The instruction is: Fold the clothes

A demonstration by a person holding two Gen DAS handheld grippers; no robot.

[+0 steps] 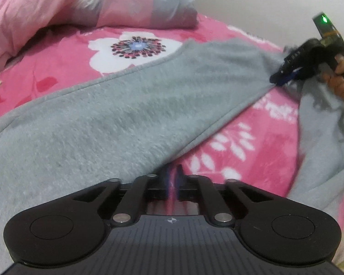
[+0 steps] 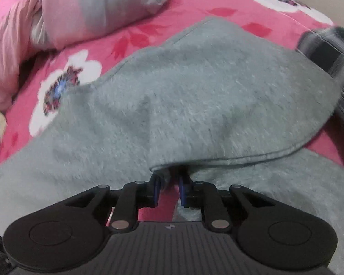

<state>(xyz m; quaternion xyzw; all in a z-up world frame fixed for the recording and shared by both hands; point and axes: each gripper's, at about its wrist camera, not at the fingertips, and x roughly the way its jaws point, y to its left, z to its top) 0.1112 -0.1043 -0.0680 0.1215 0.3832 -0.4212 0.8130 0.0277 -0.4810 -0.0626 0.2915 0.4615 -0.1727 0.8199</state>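
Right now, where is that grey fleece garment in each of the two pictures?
Left wrist view: the grey garment runs as a broad band from lower left to upper right, where the right gripper meets its far end.
Right wrist view: it fills the middle, its hem edge just above the fingers.
Shared landmark: the white flower on the pink bedcover.
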